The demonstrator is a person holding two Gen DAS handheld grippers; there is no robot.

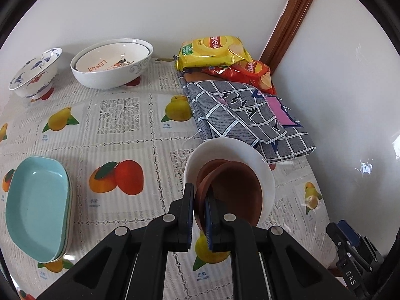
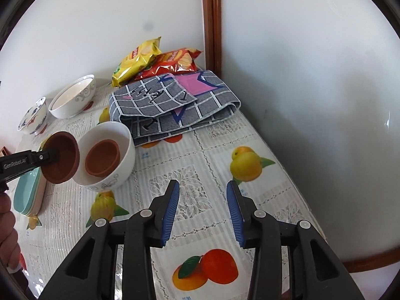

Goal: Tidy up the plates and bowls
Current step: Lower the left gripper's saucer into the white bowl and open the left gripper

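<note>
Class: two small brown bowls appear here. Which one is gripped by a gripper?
The brown bowl beside the white bowl, with its rim pinched by the left gripper. The other brown bowl sits loose inside that white bowl.

Bench [image 2: 220, 150] covered by lace-look plastic cloth printed with mango and lemon pictures. Yellow chip bag [image 1: 215, 51] lies on top of red chip bag [image 1: 252, 73], both at the far edge by the white wall [image 1: 175, 10]. Folded grey grid-pattern cloth [image 2: 175, 102] with pink patch sits just in front of the bags, its far end touching them. Brown wooden door frame [image 2: 212, 22] runs up the corner behind
</note>
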